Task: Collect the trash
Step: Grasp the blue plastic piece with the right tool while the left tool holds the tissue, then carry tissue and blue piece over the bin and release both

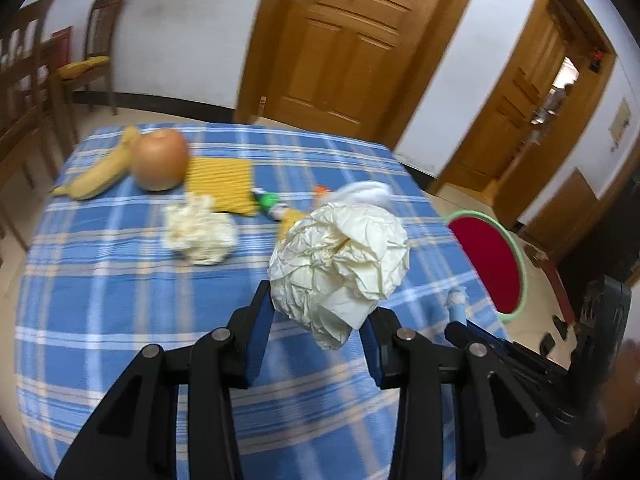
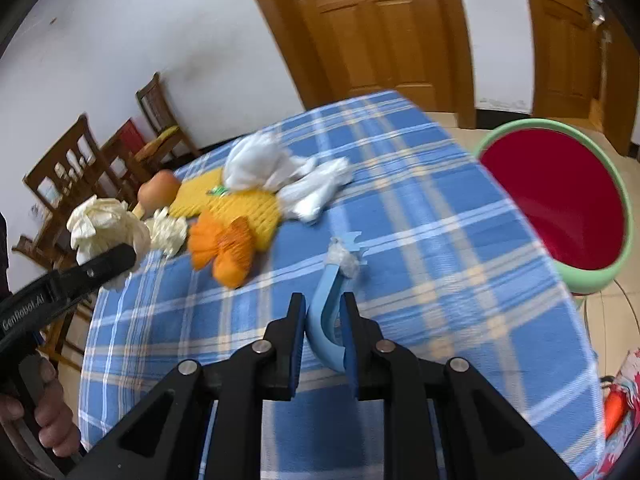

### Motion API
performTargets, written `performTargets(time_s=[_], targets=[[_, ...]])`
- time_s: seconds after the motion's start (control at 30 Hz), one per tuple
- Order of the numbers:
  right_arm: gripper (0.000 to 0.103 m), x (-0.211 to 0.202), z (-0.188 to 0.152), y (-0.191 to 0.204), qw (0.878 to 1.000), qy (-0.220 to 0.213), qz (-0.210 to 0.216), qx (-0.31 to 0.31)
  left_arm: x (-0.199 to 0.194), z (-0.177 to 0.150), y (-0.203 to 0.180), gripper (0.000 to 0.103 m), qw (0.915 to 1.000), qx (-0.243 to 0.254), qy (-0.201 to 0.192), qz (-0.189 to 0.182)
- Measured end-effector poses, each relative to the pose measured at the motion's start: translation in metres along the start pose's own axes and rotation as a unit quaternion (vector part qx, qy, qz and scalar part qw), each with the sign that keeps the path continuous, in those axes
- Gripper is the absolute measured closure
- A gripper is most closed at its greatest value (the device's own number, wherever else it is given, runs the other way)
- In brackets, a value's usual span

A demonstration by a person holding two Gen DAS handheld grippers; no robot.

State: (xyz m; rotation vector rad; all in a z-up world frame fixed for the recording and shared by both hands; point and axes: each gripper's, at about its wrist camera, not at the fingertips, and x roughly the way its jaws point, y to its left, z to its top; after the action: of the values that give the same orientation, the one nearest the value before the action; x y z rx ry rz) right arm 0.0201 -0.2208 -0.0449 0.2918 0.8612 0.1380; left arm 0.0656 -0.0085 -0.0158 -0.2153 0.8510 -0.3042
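Left gripper (image 1: 316,320) fingers clamped on crumpled cream paper ball (image 1: 340,264) above blue plaid desk (image 1: 120,280), right gripper (image 2: 323,312) fingers closed on light-blue curved plastic piece (image 2: 326,312), second paper wad (image 1: 200,232) on desk, red-lined green bin (image 2: 560,200) beside desk edge.

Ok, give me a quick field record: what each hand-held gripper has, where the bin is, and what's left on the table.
left hand-held gripper: shut on crumpled paper ball, lifted off the cloth
right hand-held gripper: shut on blue plastic strip
bin: green rim, red inside, beside the table's right edge
left on table: second paper wad, white plastic bag, orange netting, yellow foam nets
fruit: banana, apple
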Motion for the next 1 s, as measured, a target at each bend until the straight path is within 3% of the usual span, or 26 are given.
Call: performTargets(time_s=[0.43,1.0], targets=[[0.083,-0.034,0.015,-0.060,0.997,-0.046,-0.028,0.060,0.034,0.018,-0.069,0.062,0.9970,0.061,0.027,-0.039],[0.083,-0.058,0.030,-0.134,0.984,-0.099,-0.056,0.137,0.093,0.030,-0.155,0.062,0.9869,0.134,0.065,-0.062]])
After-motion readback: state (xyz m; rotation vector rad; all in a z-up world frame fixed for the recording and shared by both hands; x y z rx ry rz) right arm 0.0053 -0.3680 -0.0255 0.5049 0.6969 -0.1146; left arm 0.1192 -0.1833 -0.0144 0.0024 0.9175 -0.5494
